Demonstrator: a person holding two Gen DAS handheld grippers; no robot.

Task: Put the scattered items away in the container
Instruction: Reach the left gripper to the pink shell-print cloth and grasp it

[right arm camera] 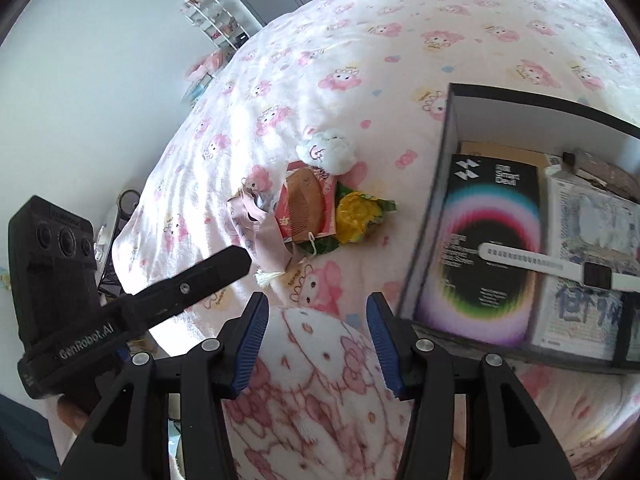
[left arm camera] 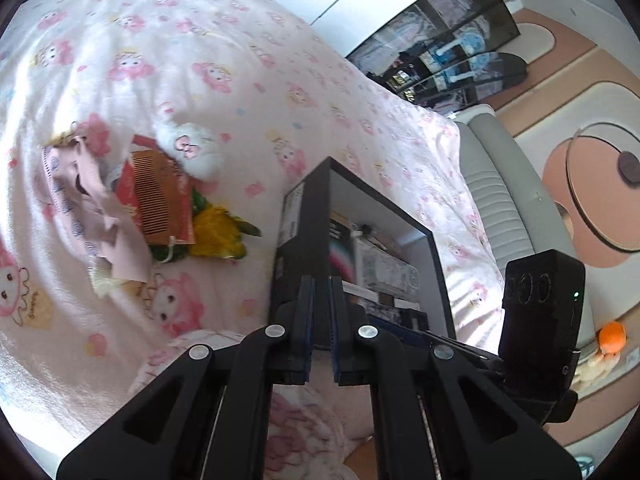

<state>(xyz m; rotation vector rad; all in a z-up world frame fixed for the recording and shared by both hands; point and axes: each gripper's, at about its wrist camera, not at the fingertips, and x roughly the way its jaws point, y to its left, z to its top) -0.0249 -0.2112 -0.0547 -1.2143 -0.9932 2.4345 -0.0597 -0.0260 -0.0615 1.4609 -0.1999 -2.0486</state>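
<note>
Pink cartoon-print bedspread (right arm camera: 360, 40) carries everything. Near: my right gripper (right arm camera: 318, 336) hangs released, jaws wide, nothing between them; my left gripper (left arm camera: 320, 316) is nearly closed at the near wall of the open black cardboard box (left arm camera: 304, 216), contact unclear. Beyond, ahead-left of the right gripper: brown wooden comb on its red card (right arm camera: 306, 204), long axis pointing away, in the remaining pile. Right is better placed, I judge.

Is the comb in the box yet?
No, the comb still lies on the bed in the pile left of the box.
</note>
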